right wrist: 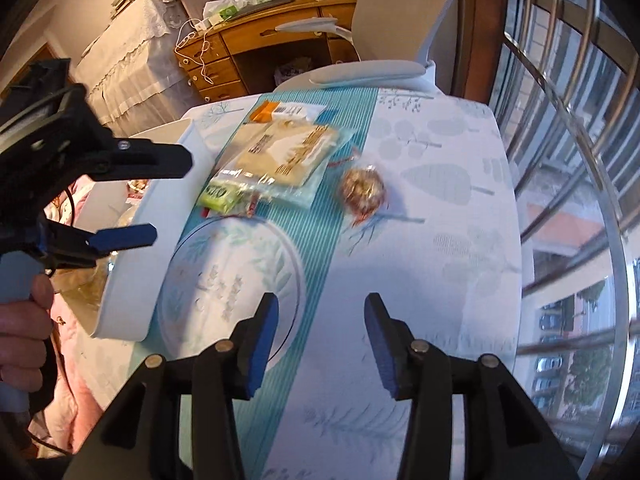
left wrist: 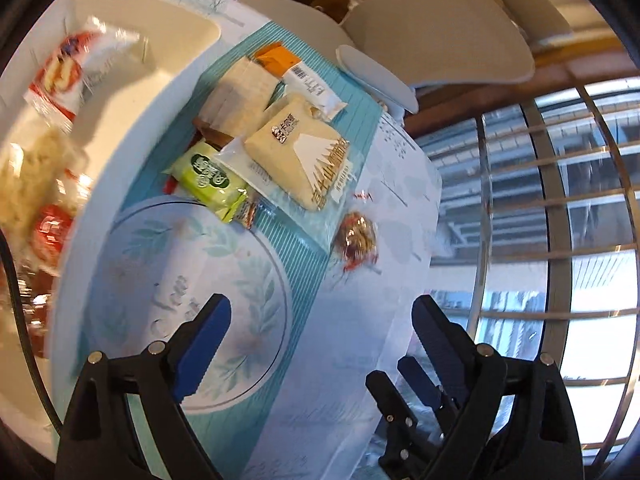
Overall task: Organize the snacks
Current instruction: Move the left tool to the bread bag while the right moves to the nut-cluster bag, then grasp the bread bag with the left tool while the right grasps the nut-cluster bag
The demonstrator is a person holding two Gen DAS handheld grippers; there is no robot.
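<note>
Several wrapped snacks lie in a pile on the teal table runner: a cream packet (left wrist: pixel 298 152) (right wrist: pixel 286 150), a green packet (left wrist: pixel 208 180) (right wrist: pixel 222 194), an orange-and-white bar (left wrist: pixel 300 74) (right wrist: pixel 280 111). A gold-wrapped round snack (left wrist: pixel 358 240) (right wrist: pixel 363 192) lies alone to their right. A white tray (left wrist: pixel 132 80) (right wrist: pixel 152 208) at the left holds a red-and-white bag (left wrist: pixel 64 72) and other snacks. My left gripper (left wrist: pixel 320 320) (right wrist: pixel 168 200) is open and empty beside the tray. My right gripper (right wrist: pixel 322 336) is open and empty above the cloth, short of the gold snack.
The table has a white leaf-print cloth (right wrist: pixel 440 240) with a round printed motif (right wrist: pixel 232 276). A grey chair (left wrist: pixel 436 36) (right wrist: pixel 372 72) stands at the far edge. A railed window (right wrist: pixel 568 160) runs along the right. A wooden desk (right wrist: pixel 272 40) stands behind.
</note>
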